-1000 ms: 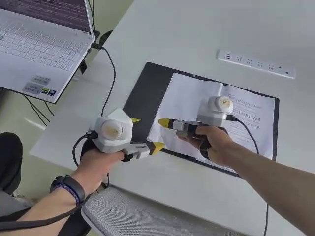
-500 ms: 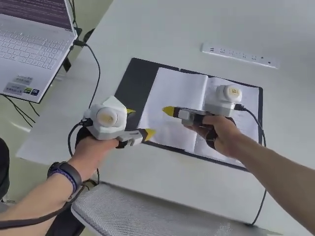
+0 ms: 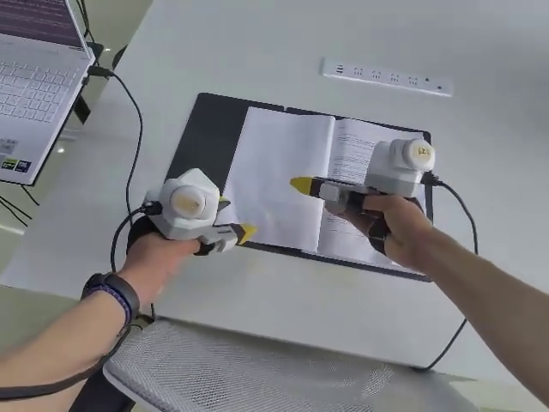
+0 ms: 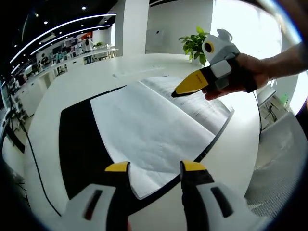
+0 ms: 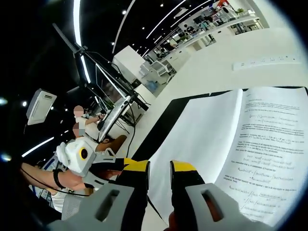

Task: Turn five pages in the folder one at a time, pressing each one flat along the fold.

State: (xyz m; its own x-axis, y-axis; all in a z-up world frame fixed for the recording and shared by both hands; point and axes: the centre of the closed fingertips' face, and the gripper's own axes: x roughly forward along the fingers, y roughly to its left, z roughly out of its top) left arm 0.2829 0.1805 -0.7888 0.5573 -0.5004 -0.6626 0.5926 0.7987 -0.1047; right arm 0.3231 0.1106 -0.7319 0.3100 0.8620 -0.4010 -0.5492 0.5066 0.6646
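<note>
Far left, a laptop (image 3: 26, 86) sits at the table's edge, with a black cable (image 3: 137, 129) trailing down from it. Next over is the left gripper (image 3: 236, 218), held just off the folder's bottom left corner. Its jaws are spread wide with nothing between them, and in its own view they frame the near corner of the blank page (image 4: 154, 130).

The folder (image 3: 206, 137) itself lies open flat on the white table (image 3: 257, 51), roughly in the middle. The black cover shows on the left, the blank page sits beside it, and a printed page (image 3: 356, 154) is on the right past the fold.

The right gripper (image 3: 300, 184) is over the pages, with its yellow tip above the blank sheet just left of the fold. Can't tell if it's actually touching the paper. Its jaws have only a narrow gap between them and aren't holding anything.

Top right, a white power strip (image 3: 386, 77) lies well apart from the folder.
</note>
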